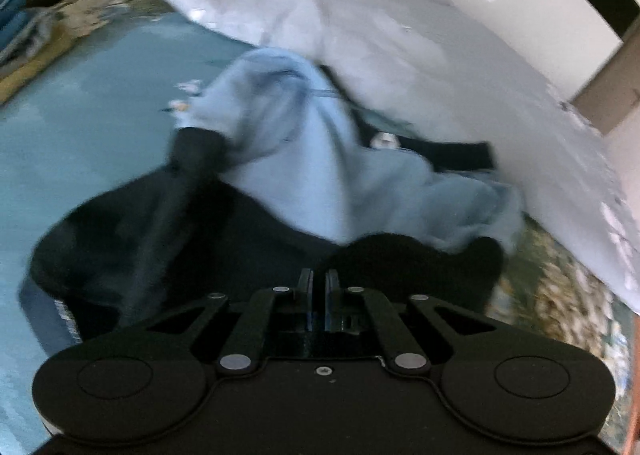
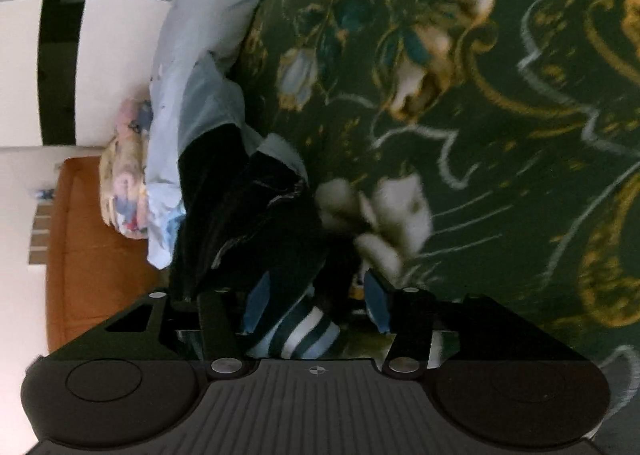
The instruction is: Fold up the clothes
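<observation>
In the left wrist view my left gripper [image 1: 319, 275] is shut, its tips buried in a black garment [image 1: 168, 223] that spreads left and right of them. A light blue garment [image 1: 304, 159] lies crumpled just beyond, partly over the black one. In the right wrist view, which is turned sideways, my right gripper [image 2: 316, 305] stands open. The blue pads [image 2: 256, 307] are wide apart, and a dark garment [image 2: 248, 215] with a green-and-white striped cuff [image 2: 304, 331] runs between them. A narrow gap shows beside the right pad.
A pale grey-white duvet [image 1: 400, 39] fills the back right over a teal sheet [image 1: 80, 103]. A green floral carpet [image 2: 500, 115] lies to the right. A patterned pillow [image 2: 124, 183], an orange headboard [image 2: 88, 247] and a white wall [image 2: 120, 55] are behind the clothes.
</observation>
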Available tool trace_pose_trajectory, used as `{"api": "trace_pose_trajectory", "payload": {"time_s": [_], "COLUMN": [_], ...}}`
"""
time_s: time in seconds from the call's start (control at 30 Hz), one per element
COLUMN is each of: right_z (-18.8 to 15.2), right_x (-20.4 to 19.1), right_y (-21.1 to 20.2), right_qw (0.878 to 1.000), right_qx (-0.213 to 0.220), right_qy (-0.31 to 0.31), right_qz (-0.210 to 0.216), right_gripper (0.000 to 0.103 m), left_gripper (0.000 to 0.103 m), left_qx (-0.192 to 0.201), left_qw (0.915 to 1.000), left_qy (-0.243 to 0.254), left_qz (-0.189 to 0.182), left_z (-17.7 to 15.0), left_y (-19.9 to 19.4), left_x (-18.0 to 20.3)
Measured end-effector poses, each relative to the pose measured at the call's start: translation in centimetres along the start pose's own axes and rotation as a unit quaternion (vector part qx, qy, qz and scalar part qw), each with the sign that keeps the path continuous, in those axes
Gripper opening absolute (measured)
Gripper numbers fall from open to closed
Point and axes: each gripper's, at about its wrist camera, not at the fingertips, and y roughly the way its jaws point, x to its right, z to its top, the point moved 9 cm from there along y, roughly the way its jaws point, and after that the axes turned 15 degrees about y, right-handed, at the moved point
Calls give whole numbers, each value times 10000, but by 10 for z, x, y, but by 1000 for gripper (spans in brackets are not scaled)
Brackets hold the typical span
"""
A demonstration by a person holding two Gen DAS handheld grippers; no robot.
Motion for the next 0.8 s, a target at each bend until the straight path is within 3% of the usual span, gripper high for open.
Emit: {"api": "trace_pose_trajectory", "payload": {"time_s": [0.2, 0.4, 0.8], "right_z": [-5, -6, 3], "right_x": [-15, -20, -37], "right_y": [21, 24, 1], "right_qw": [9999, 9998, 9893], "right_qx": [-35, -23, 116], "right_qy": [-56, 40, 523], "right_qz": [89, 216, 1360], "right_gripper": [50, 50, 50], "left_gripper": [3, 3, 12], "left_qx": [-241, -191, -271], "left_qw": [9992, 9997, 9992], "left_qy": [-287, -74, -21], "left_qz": [161, -90, -276], "left_z": [-8, -7, -8], "left_y": [4, -2, -2], "left_x": [-39, -31, -23]}}
